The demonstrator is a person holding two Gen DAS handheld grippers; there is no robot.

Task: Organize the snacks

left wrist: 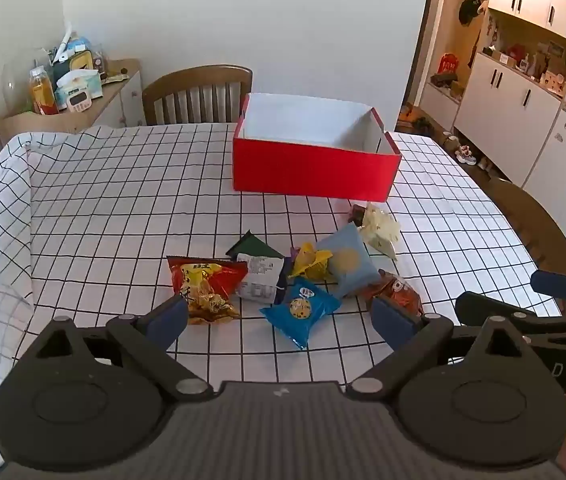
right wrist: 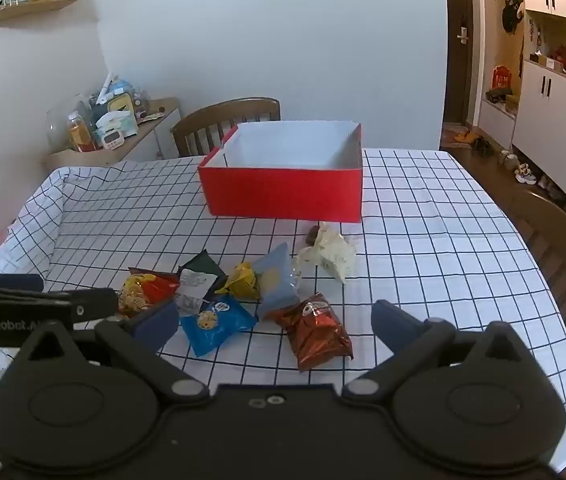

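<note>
Snacks lie in a loose heap on the checked tablecloth (left wrist: 123, 200), just in front of the empty red box (left wrist: 315, 168). From the left wrist, the left gripper (left wrist: 283, 320) hangs spread wide over the blue cookie packet (left wrist: 301, 310), gripping nothing; the red crisp bag (left wrist: 205, 286) sits beside its left finger. From the right wrist, the right gripper (right wrist: 273, 320) is equally spread and empty above the orange-brown bag (right wrist: 315, 330). These packets look light, puffy, crinkly and likely slippery, so I would pinch gently across a flat sealed edge.
</note>
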